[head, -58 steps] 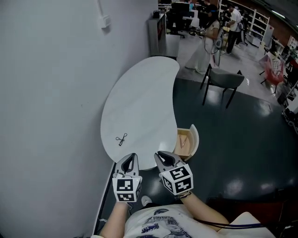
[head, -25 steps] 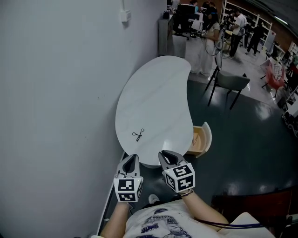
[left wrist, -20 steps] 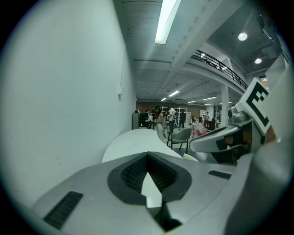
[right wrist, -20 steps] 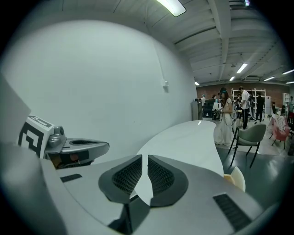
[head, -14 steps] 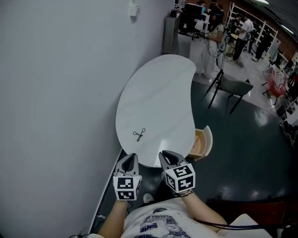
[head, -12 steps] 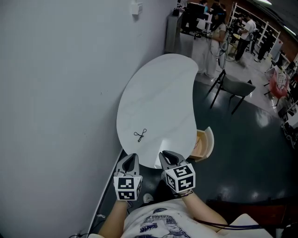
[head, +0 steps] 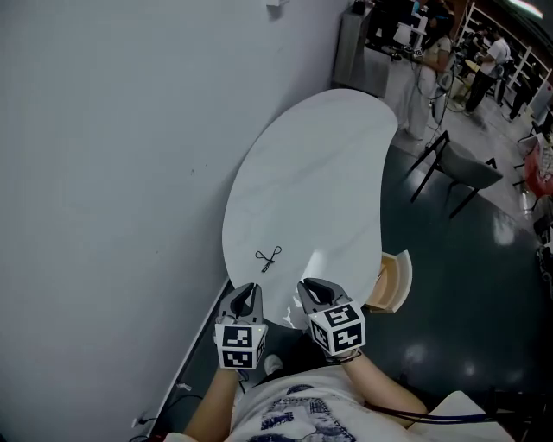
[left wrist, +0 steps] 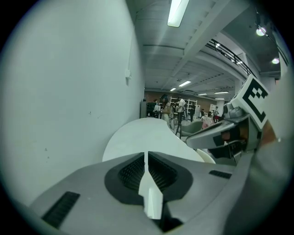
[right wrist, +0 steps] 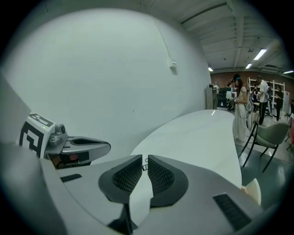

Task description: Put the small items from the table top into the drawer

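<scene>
Looks like a big open lab or workshop: exposed ceiling, strip lights, shelves, people working, glossy dark floor.

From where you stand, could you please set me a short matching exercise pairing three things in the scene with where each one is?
Things:
1. small black item
2. drawer
3. chair

Places:
A. standing on the dark floor beyond the table
B. lying on the white table top, towards its near end
C. pulled open at the table's right edge

Pairs: 1-B, 2-C, 3-A
</scene>
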`<state>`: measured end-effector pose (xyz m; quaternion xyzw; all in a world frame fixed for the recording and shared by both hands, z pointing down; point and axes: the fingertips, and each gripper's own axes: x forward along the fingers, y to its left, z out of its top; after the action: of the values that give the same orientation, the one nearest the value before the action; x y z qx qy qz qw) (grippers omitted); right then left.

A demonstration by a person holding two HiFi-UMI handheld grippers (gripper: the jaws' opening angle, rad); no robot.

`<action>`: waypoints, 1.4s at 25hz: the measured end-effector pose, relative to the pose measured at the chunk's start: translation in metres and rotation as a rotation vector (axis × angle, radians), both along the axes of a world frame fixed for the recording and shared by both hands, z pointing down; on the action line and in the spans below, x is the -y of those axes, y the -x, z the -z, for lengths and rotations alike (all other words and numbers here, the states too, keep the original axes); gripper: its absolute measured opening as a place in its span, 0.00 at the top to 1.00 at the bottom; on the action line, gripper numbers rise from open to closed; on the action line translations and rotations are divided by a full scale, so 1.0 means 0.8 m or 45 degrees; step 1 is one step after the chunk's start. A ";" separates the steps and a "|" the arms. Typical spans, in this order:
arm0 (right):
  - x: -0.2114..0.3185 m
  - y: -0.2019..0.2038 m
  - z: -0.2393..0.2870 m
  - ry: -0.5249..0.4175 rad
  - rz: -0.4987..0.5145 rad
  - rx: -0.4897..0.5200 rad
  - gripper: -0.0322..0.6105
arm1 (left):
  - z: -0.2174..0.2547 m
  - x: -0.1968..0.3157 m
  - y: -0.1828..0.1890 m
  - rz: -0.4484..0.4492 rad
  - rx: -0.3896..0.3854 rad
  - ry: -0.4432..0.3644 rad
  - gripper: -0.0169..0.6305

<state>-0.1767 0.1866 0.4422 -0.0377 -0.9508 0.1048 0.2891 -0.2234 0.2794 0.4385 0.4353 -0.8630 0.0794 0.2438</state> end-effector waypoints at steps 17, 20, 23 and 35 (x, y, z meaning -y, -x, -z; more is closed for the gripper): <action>0.070 0.082 -0.063 0.048 0.248 -0.105 0.87 | -0.114 0.060 0.053 0.143 -0.259 0.130 0.64; 0.077 0.090 -0.069 0.054 0.285 -0.114 0.87 | -0.129 0.062 0.058 0.157 -0.265 0.172 0.64; 0.080 0.095 -0.079 0.061 0.324 -0.127 0.87 | -0.147 0.064 0.061 0.169 -0.261 0.220 0.64; 0.090 0.116 -0.115 0.072 0.412 -0.187 0.87 | -0.198 0.073 0.078 0.213 -0.315 0.303 0.64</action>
<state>-0.2699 0.1149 0.5341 -0.1905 -0.9054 0.0861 0.3695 -0.2857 0.2210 0.5971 0.3364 -0.8442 0.1064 0.4035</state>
